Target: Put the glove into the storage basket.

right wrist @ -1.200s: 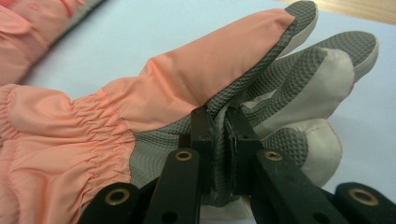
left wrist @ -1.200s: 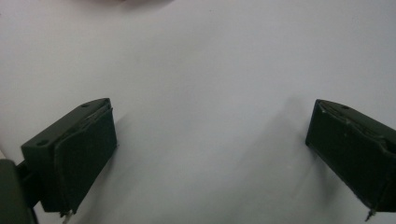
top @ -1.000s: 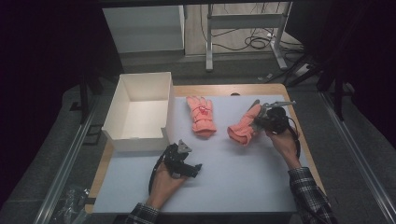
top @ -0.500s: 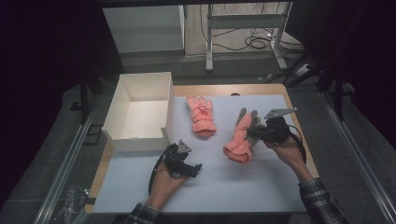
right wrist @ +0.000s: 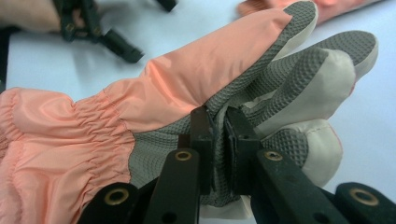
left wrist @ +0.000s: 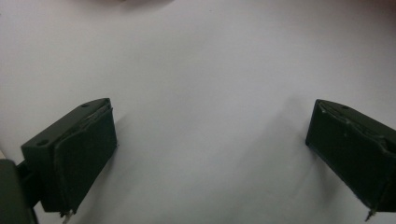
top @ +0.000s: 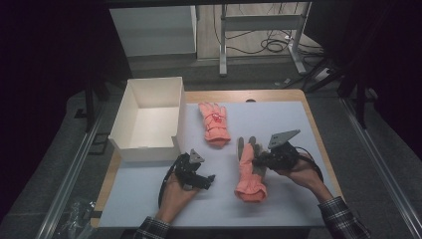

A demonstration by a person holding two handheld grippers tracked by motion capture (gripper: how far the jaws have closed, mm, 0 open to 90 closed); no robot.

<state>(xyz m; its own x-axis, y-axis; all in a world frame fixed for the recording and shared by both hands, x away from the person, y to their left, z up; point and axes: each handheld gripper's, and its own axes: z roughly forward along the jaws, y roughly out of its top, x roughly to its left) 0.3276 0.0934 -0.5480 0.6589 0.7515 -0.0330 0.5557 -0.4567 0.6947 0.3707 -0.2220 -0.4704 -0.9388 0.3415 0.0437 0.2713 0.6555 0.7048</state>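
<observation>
High view: my right gripper [top: 258,162] has dragged the salmon-pink padded glove with grey palm [top: 247,172] toward me, away from its mate [top: 215,123], so pairing isn't done. Left gripper view: my left gripper [left wrist: 210,140] gapes empty over the white mat [left wrist: 210,60]. Right gripper view: jaws pinch the glove's palm fabric.

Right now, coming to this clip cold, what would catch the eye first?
The salmon-pink glove pinched in the right gripper at the near right of the white mat, its grey textured palm clamped between the jaws in the right gripper view. A matching second glove lies flat farther back beside the empty white box at the left. The left gripper rests on the mat, jaws wide apart.
</observation>
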